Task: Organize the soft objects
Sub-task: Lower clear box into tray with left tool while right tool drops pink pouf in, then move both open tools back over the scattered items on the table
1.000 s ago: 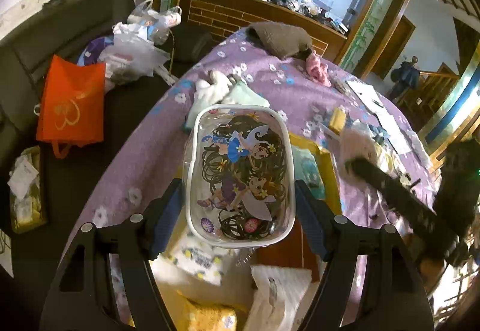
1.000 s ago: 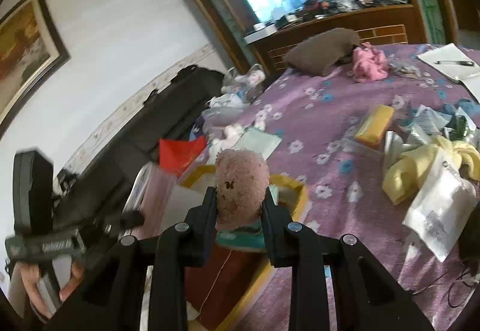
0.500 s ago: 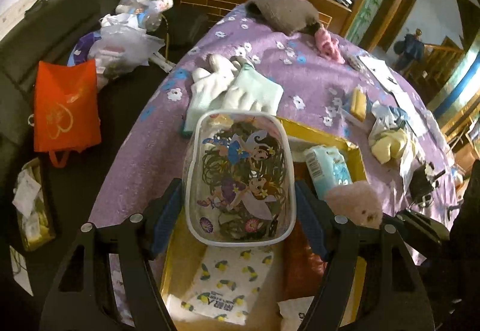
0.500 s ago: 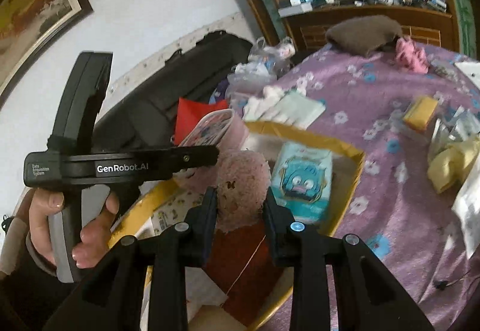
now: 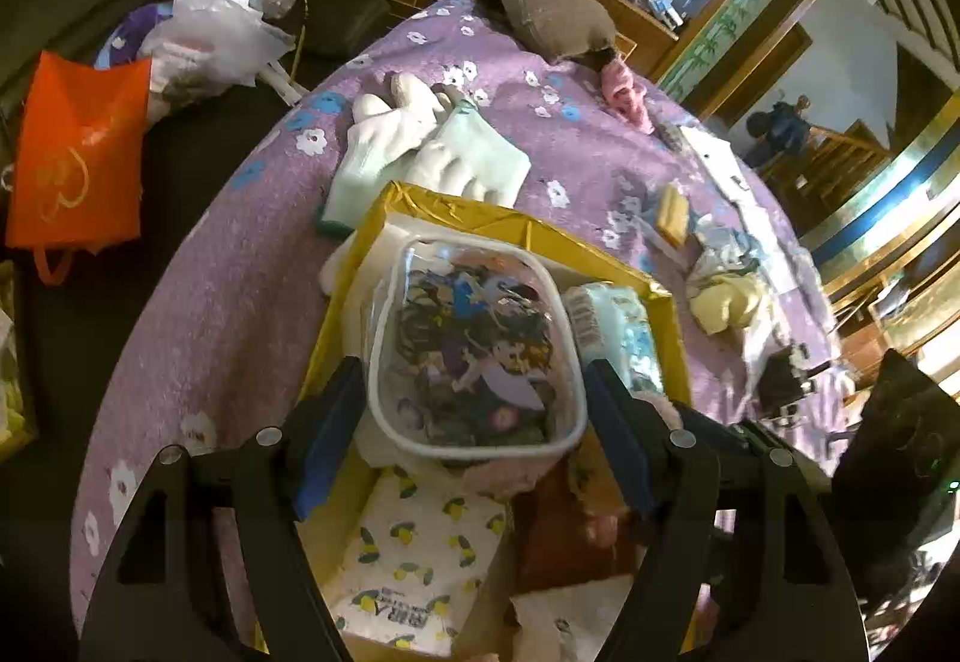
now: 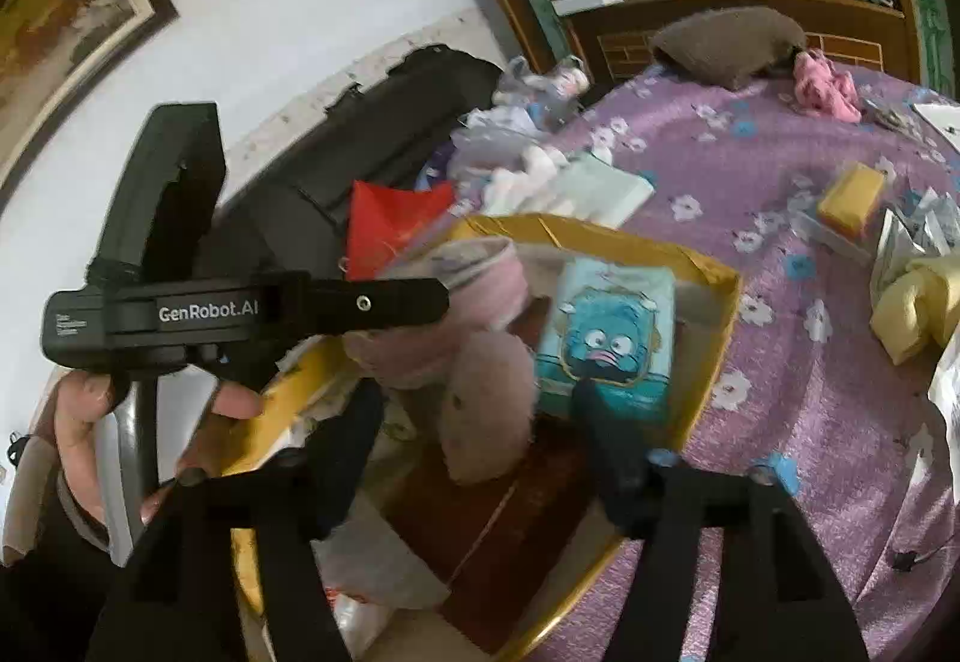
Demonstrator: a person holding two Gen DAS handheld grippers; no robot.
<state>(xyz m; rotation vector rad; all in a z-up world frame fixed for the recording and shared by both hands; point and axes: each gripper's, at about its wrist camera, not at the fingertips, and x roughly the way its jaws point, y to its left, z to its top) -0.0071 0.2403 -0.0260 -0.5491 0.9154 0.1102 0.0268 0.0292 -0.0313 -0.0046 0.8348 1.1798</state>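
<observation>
Purple floral cloth covers the table [image 5: 420,80], and a yellow box [image 5: 516,227] sits on it holding soft packs. The left claw [image 5: 474,410] pinches a clear cartoon-printed pouch [image 5: 474,350] between its blue-padded fingers [image 5: 327,422], holding it over the box's middle, above a lemon-print tissue pack [image 5: 414,560]. The right claw [image 6: 480,422] is spread wide over the box [image 6: 714,302], with a pink fluffy toy [image 6: 486,410] lying loose between its fingers, beside a blue monster-print tissue pack [image 6: 612,338]. White and mint gloves [image 5: 420,146] lie just beyond the box, and a yellow cloth [image 5: 726,302] lies apart on the table.
</observation>
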